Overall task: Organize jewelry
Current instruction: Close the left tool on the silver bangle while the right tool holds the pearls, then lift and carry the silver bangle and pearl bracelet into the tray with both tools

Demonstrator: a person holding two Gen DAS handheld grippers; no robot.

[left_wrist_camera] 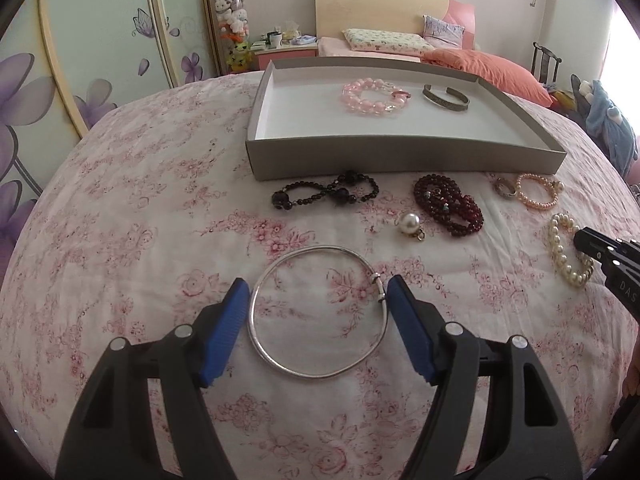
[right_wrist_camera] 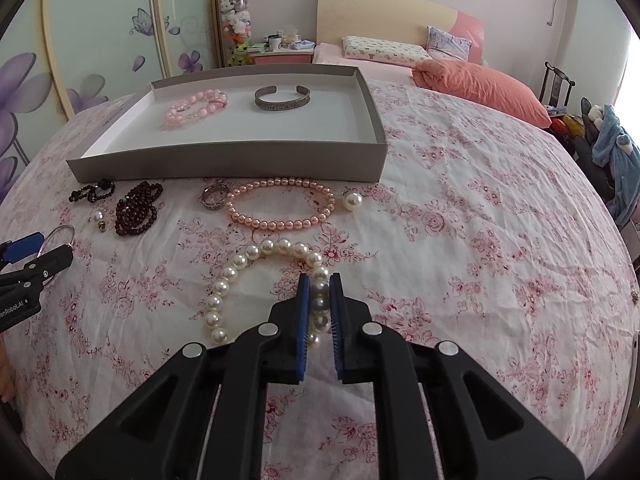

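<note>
Two hand-held grippers work a spread of jewelry on a pink floral bedspread (left_wrist_camera: 160, 240), with a shallow grey tray (left_wrist_camera: 400, 160) in the upper centre of the left wrist view already holding a pink bead bracelet (left_wrist_camera: 372, 96) and an engraved metal cuff (left_wrist_camera: 446, 98). At lower centre of that view the left gripper (left_wrist_camera: 318, 300) brackets a thin silver bangle (left_wrist_camera: 316, 312), its blue pads against the ring's outer edge on both sides (the bangle lies flat on the cloth). In the right wrist view, the right gripper (right_wrist_camera: 319, 300) is clenched on a run of the white pearl bracelet (right_wrist_camera: 256, 284), the rest of the strand lying curved at centre frame. Still loose along the tray's near wall are black beads (left_wrist_camera: 324, 194), dark red beads (left_wrist_camera: 450, 204), a ring (right_wrist_camera: 215, 198) and a peach pearl strand (right_wrist_camera: 280, 204). The likely trouble is the bangle springing out sideways, since a hard, smooth hoop squeezed across its width offers the pads little purchase.
</note>
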